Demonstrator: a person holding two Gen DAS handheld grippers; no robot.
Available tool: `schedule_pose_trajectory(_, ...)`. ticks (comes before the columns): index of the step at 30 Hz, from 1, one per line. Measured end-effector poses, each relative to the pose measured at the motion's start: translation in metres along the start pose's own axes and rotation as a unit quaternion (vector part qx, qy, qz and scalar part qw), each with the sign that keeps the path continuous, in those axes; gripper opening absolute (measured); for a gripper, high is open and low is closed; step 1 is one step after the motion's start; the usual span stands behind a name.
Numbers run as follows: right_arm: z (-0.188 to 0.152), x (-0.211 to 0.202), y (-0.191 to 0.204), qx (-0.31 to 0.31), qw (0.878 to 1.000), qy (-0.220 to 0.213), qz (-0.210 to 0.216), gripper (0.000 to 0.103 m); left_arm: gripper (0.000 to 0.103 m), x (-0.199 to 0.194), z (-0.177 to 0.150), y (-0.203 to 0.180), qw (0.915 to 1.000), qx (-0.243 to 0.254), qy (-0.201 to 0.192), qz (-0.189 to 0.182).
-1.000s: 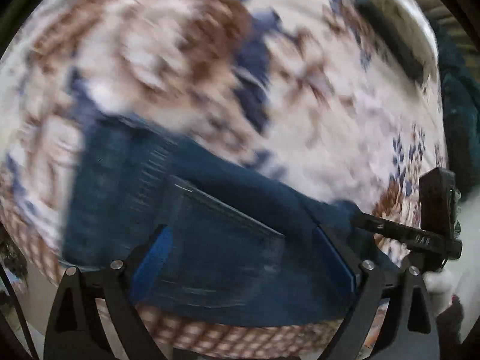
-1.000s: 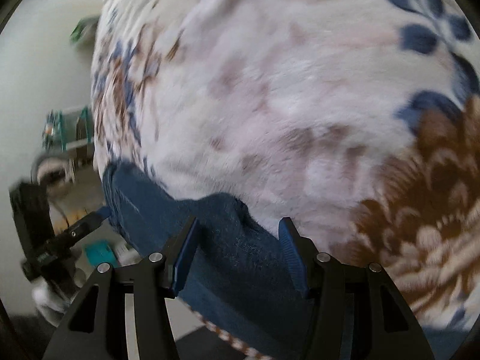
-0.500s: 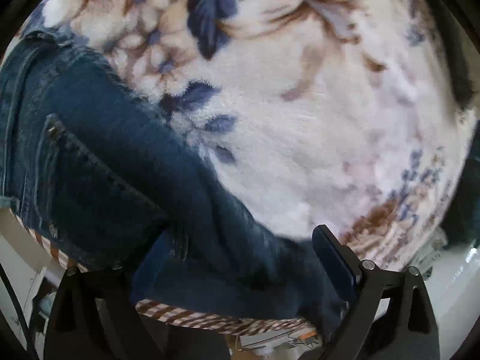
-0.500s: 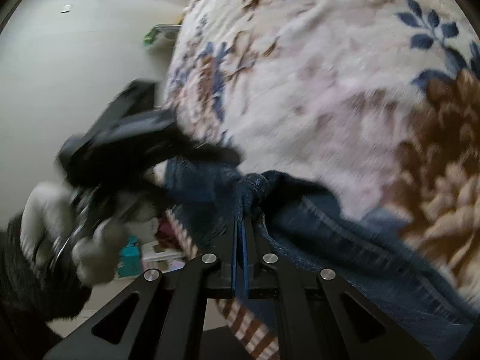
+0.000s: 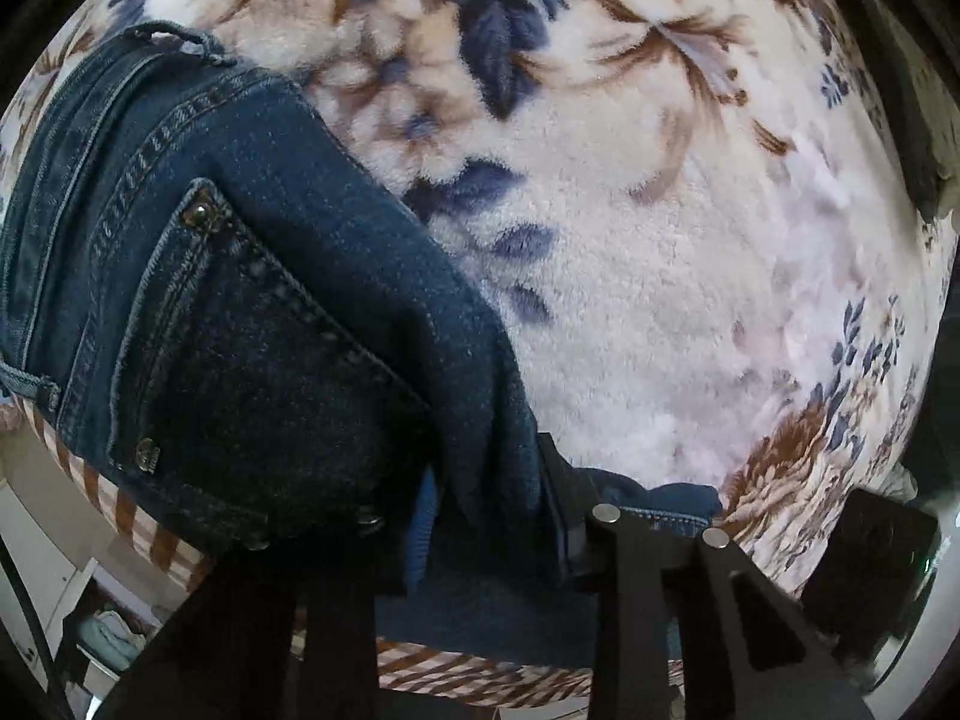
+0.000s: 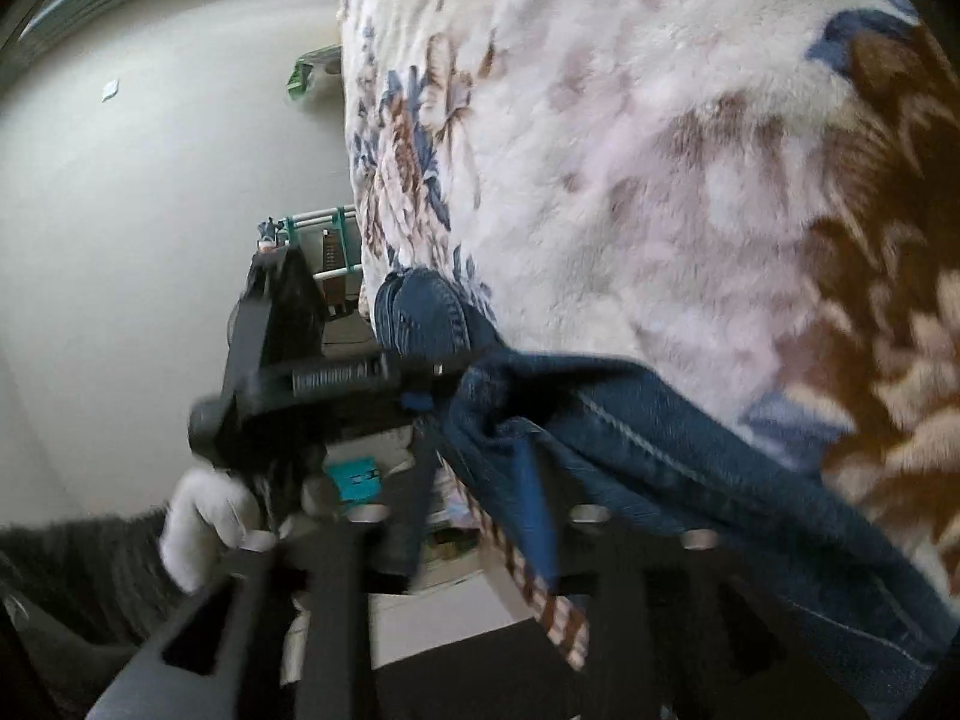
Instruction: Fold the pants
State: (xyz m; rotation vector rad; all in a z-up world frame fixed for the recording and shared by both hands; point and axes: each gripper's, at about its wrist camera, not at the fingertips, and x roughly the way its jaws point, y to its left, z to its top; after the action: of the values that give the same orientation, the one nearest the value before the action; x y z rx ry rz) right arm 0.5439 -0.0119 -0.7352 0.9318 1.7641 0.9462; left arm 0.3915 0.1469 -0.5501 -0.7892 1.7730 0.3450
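The jeans (image 5: pixel 252 324) lie along the near edge of the blanket (image 5: pixel 660 252), a floral plush cover; their back pocket (image 5: pixel 240 372), the one container-like thing here, lies flat and riveted, and nothing shows in it. The left gripper (image 5: pixel 492 534) sits low at that edge, its blue-padded fingers (image 5: pixel 423 531) pressed into a bunched fold of denim, so it is clenched on the jeans. The right gripper (image 6: pixel 474 480) comes in beside it along the same edge; denim passes between its fingers (image 6: pixel 537 498), but motion blur hides whether they pinch it, so its grip cannot be told. The right wrist view alone shows the left gripper from outside (image 6: pixel 282 372), held by a white-gloved hand (image 6: pixel 204 522) off the blanket's edge, a cuff of the jeans (image 6: pixel 420 318) curling above it, the floor (image 6: pixel 150 192) beyond and a teal rack (image 6: pixel 327 240) against the blanket's side. The left wrist view alone shows the pocket and waistband stitching sharply.
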Motion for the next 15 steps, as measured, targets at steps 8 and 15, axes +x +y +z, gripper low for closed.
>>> schedule_pose_trajectory(8, 0.039, 0.057, -0.001, 0.018, 0.996, 0.092, 0.008, 0.051, 0.027, -0.008, 0.001, 0.019, 0.9994, -0.013, 0.002, -0.031)
schedule_pose_trajectory(15, 0.053, 0.087, -0.025, 0.079, 0.991, 0.106, 0.03, 0.051, 0.031, -0.051, -0.009, 0.039, 0.9961, -0.003, -0.037, -0.08)
